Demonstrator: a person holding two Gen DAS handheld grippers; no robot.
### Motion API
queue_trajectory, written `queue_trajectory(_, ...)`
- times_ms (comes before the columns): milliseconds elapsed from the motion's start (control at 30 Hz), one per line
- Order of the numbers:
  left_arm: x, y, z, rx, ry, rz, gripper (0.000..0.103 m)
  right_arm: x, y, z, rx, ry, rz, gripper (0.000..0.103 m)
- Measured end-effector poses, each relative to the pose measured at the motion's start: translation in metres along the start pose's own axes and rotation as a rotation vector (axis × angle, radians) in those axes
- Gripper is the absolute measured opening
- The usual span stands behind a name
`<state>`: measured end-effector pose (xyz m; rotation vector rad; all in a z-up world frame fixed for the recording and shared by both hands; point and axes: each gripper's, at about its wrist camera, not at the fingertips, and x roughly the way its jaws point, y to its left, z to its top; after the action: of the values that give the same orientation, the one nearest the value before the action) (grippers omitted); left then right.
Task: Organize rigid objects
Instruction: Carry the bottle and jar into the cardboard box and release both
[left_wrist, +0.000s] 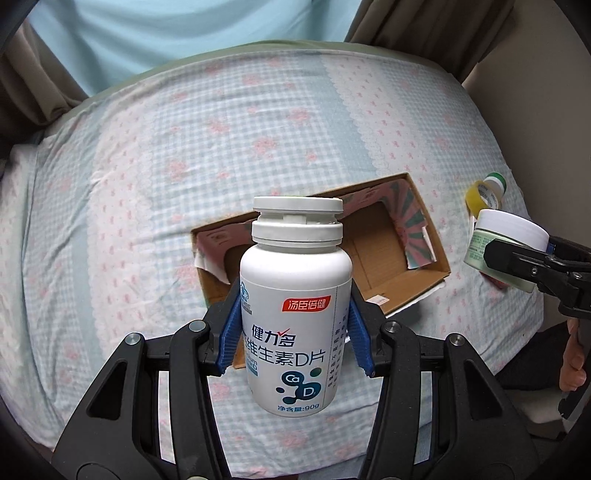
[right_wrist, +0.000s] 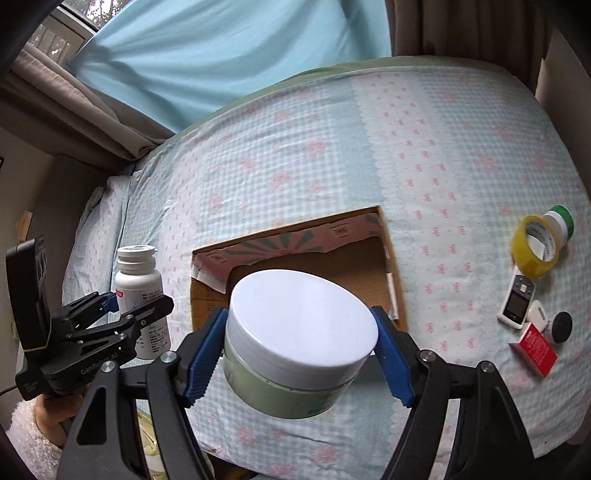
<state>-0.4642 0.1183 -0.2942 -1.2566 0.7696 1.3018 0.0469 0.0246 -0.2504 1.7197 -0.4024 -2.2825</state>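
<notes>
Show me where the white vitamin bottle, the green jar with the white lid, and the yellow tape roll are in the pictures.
white vitamin bottle (left_wrist: 295, 332), left wrist view, on its label.
green jar (right_wrist: 295, 397), right wrist view, on its green wall under the lid.
yellow tape roll (right_wrist: 532, 266), right wrist view, on its outer yellow band.

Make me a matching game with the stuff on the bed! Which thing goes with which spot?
Things:
1. white pill bottle
2. green jar with white lid
3. yellow tape roll
4. cardboard box

Spots:
A. lying open in the middle of the bed
B. held in the right tongs
C. held in the left tongs
D. resting on the bed beside a green-capped bottle

Pairs: 1-C, 2-B, 3-D, 4-A
</notes>
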Motion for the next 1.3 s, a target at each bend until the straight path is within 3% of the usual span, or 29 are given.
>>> queue_trajectory(133,0.022,0.023,0.002,0.011,0.040,-0.005,0.047,0.036,0.034,0.009,-0.076,0.053,-0.032,0.072)
queue_trajectory(300,0.067,0.034,0.007,0.022,0.113,-0.015,0.047,0.083,0.046,0.019,-0.124,0.131,-0.077,0.072)
queue_trajectory(733,0.186,0.023,-0.001,0.148,0.296,-0.018,0.047,0.196,0.005,0.022,-0.199,0.304,-0.210,0.071)
queue_trajectory(1133,0.193,-0.015,-0.007,0.320,0.268,0.017,0.047,0.206,-0.007,0.020,-0.300,0.296,-0.256,0.071)
queue_trajectory(1200,0.186,-0.023,-0.005,0.356,0.224,0.034,0.055,0.204,-0.007,0.023,-0.319,0.286,-0.264,0.071)
queue_trajectory(1233,0.182,-0.026,-0.004,0.370,0.206,0.034,0.090,0.204,-0.007,0.024,-0.327,0.285,-0.273,0.072)
queue_trajectory(1267,0.177,-0.029,-0.003,0.378,0.189,0.020,0.102,0.204,-0.008,0.026,-0.334,0.288,-0.288,0.072)
queue_trajectory(1300,0.174,-0.030,-0.004,0.388,0.185,0.010,0.103,0.204,-0.009,0.027,-0.334,0.297,-0.302,0.072)
